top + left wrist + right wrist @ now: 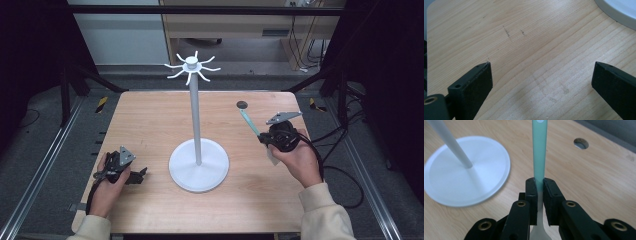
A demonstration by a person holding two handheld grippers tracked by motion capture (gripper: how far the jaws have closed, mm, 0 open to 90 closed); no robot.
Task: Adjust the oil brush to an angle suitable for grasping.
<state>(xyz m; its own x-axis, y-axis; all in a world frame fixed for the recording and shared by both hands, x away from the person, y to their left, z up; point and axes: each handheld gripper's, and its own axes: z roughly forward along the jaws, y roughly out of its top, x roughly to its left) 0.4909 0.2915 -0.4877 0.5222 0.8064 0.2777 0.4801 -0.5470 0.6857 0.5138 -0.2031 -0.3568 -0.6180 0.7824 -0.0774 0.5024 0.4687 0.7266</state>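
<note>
Teal-handled utensil (pixel 539 152) clamped in the right gripper (pixel 539 185), ready to hang on the white stand (pixel 196 107).

At right of centre in the high view the handle points up and away; a hole shows near its tip, so the next move likely calls for lifting it to a hook (pixel 175 65) at upper centre. Left gripper (pixel 541 75) rests with jaws spread wide, holding nothing, on the wooden table (pixel 150 120). Whether it is a spoon or spatula is hidden: its head is cut off below the jaws.

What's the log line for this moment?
right gripper: shut on teal utensil handle | left gripper: open, empty, over table | white hook stand: upright, hooks bare
</note>
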